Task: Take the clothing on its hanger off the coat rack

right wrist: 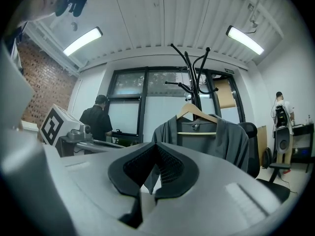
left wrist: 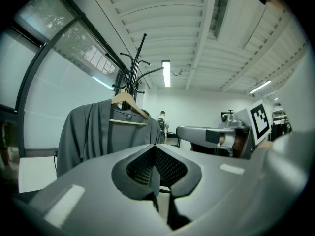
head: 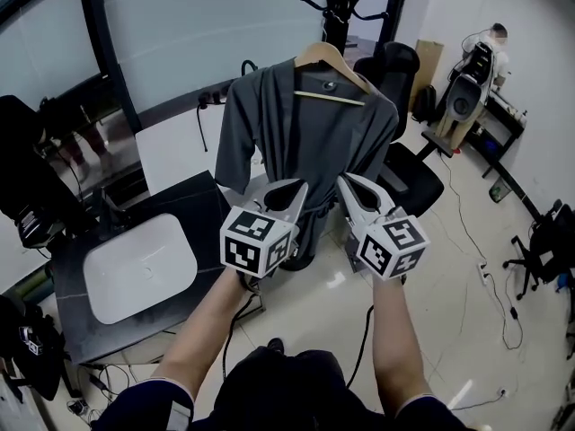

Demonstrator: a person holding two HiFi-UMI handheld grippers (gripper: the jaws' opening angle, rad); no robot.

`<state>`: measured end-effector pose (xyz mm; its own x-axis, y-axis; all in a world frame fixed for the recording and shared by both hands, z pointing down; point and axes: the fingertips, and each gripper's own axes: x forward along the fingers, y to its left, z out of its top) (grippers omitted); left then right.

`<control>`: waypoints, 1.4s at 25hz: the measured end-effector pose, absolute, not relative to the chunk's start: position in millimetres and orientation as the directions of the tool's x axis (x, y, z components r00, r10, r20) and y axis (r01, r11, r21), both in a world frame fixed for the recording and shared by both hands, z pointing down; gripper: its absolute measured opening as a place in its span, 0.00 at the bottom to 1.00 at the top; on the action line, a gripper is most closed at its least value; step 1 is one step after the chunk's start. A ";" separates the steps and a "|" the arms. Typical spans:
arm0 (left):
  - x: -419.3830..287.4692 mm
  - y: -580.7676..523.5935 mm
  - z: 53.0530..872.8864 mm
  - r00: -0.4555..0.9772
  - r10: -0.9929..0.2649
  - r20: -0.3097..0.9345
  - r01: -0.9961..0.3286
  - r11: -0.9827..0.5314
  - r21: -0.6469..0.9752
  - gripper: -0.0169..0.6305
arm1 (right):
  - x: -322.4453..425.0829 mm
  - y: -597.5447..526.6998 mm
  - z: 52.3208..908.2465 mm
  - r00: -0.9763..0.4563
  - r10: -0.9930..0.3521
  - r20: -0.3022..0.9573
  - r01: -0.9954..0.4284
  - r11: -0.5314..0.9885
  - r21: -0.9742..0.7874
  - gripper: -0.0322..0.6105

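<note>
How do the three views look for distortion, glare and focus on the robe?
Head view: mild barrel bend, dark corners, grey robe evenly lit and sharp, glare patches on the floor. Left gripper view: heavy fisheye with black rim, ceiling lamp blown out, robe dimmer but legible. Right gripper view: same fisheye, both ceiling tubes clipped, robe crisp, near foreground soft.

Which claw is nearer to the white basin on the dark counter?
Left. The left claw hangs just right of the white basin; the right claw sits farther right, beyond the left one.
</note>
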<state>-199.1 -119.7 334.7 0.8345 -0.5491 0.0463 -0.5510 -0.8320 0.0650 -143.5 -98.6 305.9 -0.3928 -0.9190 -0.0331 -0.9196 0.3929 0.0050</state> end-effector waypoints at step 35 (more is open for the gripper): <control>-70.2 -216.8 316.5 0.813 -0.582 0.032 -0.583 -0.811 0.046 0.05 | 15.9 -248.1 255.2 -0.375 -0.926 0.038 -0.880 0.369 0.301 0.25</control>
<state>-70.2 -216.8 316.5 0.8127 -0.5818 0.0317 -0.5826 -0.8115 0.0455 15.9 -248.1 255.2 -0.3752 -0.9262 0.0379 -0.8796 0.3686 0.3009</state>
